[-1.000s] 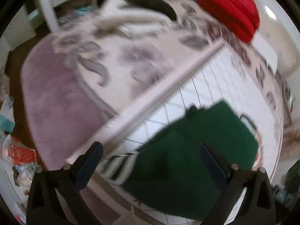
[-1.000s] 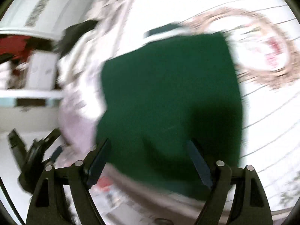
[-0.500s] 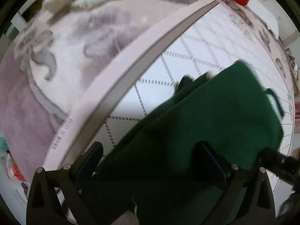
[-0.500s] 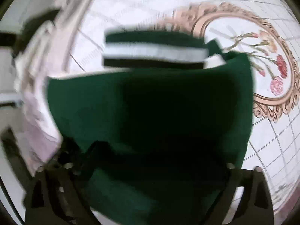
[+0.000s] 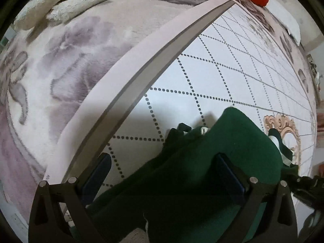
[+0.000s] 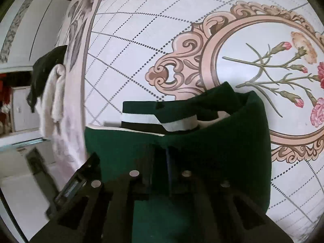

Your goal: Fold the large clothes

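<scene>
Green garment (image 6: 212, 151): striped cuff (image 6: 158, 119) visible right-wrist view only.

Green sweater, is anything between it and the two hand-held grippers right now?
Nothing visible. The right hand-held gripper is shut on the green sweater, and the cloth lies directly between the open fingers of the left hand-held gripper. Only the patterned bedspread lies beyond.

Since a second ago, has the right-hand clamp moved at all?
Yes. The right gripper has closed in on the green garment, nearer the rug's pink floral frame, and its jaws have shut on the fabric.
</scene>
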Action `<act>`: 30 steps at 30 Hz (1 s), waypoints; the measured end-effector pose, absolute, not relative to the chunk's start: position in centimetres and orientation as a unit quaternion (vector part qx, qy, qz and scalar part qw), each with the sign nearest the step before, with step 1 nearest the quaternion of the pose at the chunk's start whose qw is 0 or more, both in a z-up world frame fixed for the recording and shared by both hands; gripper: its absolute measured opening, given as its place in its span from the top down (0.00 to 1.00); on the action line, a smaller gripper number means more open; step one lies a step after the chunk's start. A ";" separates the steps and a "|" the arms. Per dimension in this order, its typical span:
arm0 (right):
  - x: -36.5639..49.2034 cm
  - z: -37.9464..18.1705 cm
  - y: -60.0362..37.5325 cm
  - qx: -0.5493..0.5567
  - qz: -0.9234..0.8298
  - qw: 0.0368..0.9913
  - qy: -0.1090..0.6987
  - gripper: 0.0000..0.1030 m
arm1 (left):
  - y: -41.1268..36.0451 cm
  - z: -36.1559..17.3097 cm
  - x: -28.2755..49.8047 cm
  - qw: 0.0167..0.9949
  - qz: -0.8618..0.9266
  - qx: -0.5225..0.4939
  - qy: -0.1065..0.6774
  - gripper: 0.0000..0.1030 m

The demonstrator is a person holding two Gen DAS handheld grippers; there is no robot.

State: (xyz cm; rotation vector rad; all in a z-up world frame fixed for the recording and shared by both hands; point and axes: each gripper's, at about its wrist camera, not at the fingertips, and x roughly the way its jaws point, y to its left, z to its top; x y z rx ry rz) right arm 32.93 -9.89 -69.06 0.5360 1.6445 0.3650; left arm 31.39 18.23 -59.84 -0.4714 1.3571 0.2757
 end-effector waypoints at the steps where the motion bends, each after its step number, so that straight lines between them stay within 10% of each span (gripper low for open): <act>1: 33.3 -68.6 -10.2 0.238 0.164 0.632 0.719 0.86 | 18.3 -59.2 31.2 0.748 0.127 -0.212 0.616 0.00; 3: 33.2 -67.0 -11.5 0.241 0.169 0.633 0.716 0.78 | 18.2 -57.6 30.3 0.757 0.137 -0.205 0.605 0.00; 6: 31.2 -64.3 -14.2 0.226 0.155 0.660 0.699 0.30 | 18.6 -55.4 27.6 0.765 0.158 -0.224 0.583 0.00; 14: 22.3 -69.3 -19.9 0.230 0.122 0.624 0.737 0.26 | 18.1 -55.0 17.9 0.733 0.201 -0.258 0.596 0.00; 17: 20.8 -74.2 -20.9 0.285 0.122 0.584 0.750 0.00 | 17.8 -54.9 15.0 0.722 0.213 -0.273 0.599 0.00; 30: 22.2 -77.2 -22.2 0.389 0.287 0.553 0.679 0.00 | 20.8 -62.5 9.8 0.683 0.201 -0.518 0.475 0.00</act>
